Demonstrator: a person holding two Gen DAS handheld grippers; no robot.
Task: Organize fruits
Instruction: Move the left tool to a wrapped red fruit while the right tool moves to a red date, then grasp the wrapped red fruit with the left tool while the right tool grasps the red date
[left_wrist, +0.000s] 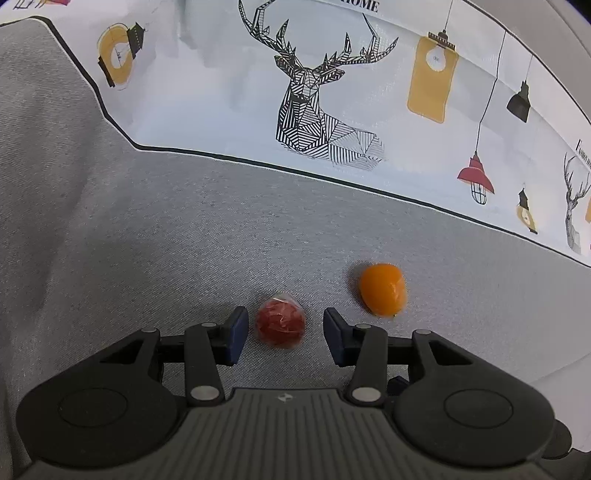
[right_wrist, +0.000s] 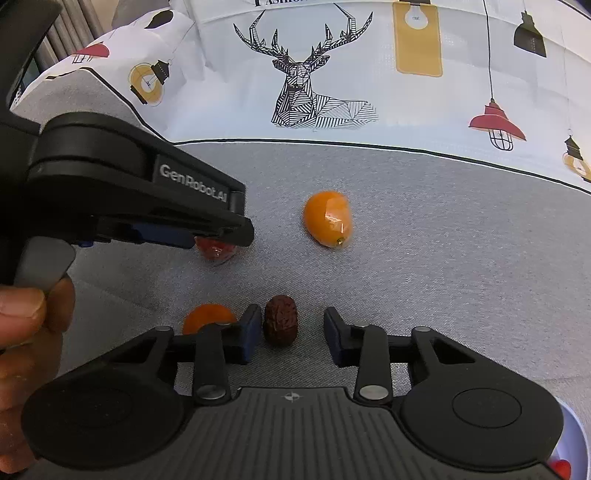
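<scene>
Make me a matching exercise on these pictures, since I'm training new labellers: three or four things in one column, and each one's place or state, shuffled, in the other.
Things:
1. red fruit
2. brown fruit
3. large orange fruit
4. cut-off orange fruit

Places:
A. alone on the grey cloth, no hand-held gripper around it
B. between the open fingers of the right hand-held gripper
C. partly hidden behind the right one's left finger
D. between the open fingers of the left hand-held gripper

Pairs: 1-D, 2-B, 3-A, 4-C
</scene>
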